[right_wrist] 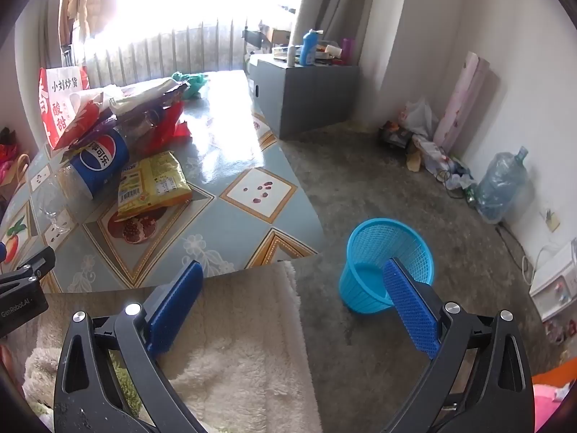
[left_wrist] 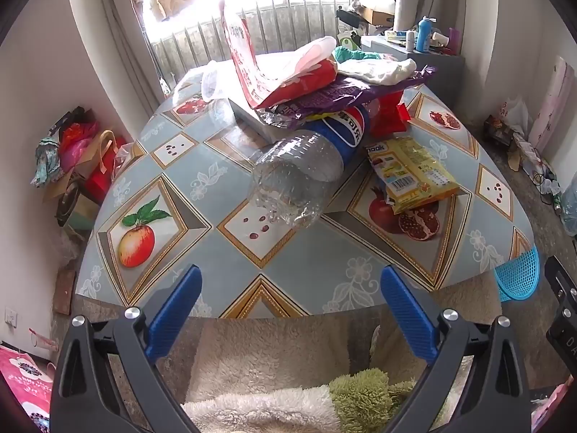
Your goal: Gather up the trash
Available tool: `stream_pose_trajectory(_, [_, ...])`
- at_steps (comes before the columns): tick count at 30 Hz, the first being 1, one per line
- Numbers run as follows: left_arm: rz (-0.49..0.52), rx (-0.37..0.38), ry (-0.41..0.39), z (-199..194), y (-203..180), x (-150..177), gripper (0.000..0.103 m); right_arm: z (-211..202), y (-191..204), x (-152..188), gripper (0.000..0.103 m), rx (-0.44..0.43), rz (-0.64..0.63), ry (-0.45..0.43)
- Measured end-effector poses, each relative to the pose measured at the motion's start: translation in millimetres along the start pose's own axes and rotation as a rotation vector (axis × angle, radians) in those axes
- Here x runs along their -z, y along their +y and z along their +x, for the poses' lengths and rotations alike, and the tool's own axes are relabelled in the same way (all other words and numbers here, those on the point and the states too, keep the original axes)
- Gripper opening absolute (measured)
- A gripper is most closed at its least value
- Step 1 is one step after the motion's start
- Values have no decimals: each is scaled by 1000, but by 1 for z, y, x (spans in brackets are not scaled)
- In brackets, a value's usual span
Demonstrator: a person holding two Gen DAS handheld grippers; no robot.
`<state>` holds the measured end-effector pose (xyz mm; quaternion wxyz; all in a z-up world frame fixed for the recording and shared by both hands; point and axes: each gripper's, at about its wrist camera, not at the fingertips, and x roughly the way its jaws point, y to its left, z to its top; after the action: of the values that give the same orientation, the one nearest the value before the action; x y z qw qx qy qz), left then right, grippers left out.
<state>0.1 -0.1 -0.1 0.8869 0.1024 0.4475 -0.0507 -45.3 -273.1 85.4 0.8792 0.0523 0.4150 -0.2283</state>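
Observation:
A heap of trash lies on the patterned table: an empty clear Pepsi bottle on its side, a yellow snack packet, a purple wrapper and a red-and-white bag. My left gripper hangs open over the table's near edge, short of the bottle, with nothing between its fingers. In the right wrist view the Pepsi bottle and yellow packet lie at the left. My right gripper is open and empty beside the table, and a blue mesh bin stands on the floor behind its right finger.
A grey cabinet with bottles on top stands past the table. A water jug and clutter line the right wall. Bags pile at the left wall. A fluffy cream rug lies below both grippers.

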Motion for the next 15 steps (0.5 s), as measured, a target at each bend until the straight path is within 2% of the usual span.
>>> stream_pose_trajectory(13, [8,7,-12,5,-8,1,97,0,0,0,95,0,1,-2])
stream_pose_trajectory(15, [1,8,-13,-1,1,-1,97,-1,0,0,95,0,1,-2])
